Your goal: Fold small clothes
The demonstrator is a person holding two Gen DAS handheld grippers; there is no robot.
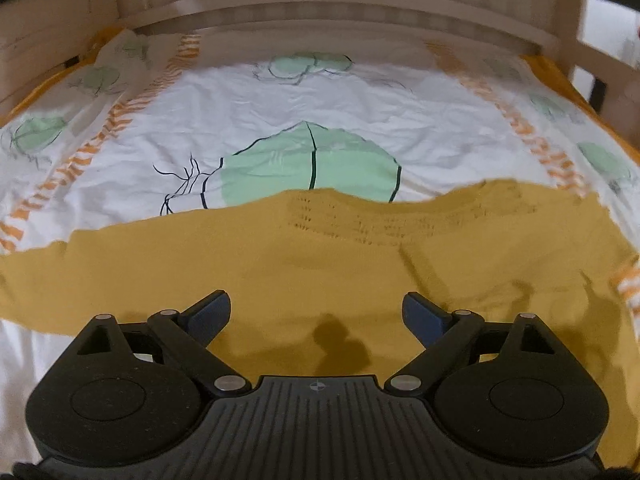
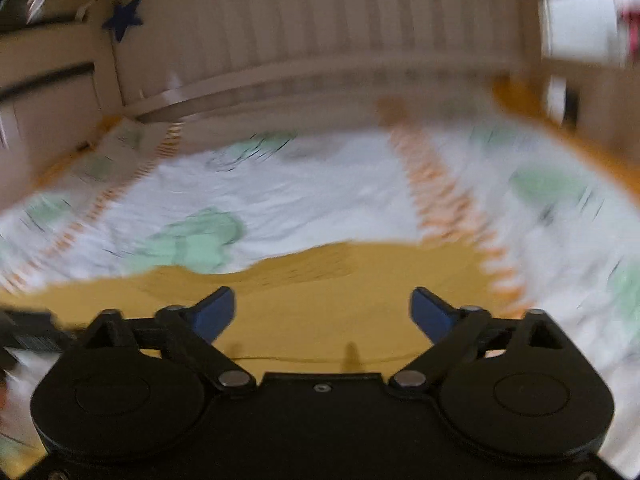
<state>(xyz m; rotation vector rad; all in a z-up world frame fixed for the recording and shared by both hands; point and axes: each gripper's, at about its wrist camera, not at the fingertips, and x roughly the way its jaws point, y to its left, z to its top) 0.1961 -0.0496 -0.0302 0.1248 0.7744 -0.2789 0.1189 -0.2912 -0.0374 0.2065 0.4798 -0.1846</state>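
A mustard-yellow knitted garment (image 1: 304, 264) lies spread flat on the bed, its eyelet-patterned yoke at the far side. My left gripper (image 1: 316, 312) is open and empty, hovering just above the garment's near part, with blue pads (image 1: 212, 312) wide apart. In the blurred right wrist view the same garment (image 2: 320, 312) lies below my right gripper (image 2: 322, 312), which is also open and empty above the cloth. The garment's near edge is hidden behind both gripper bodies.
The bed cover (image 1: 280, 112) is white with green leaf prints and orange striped bands. A beige slatted bed rail (image 1: 320, 4) runs along the far side. A dark blue star (image 2: 124, 18) hangs on the rail at left. Part of the other gripper shows at the left edge (image 2: 28, 332).
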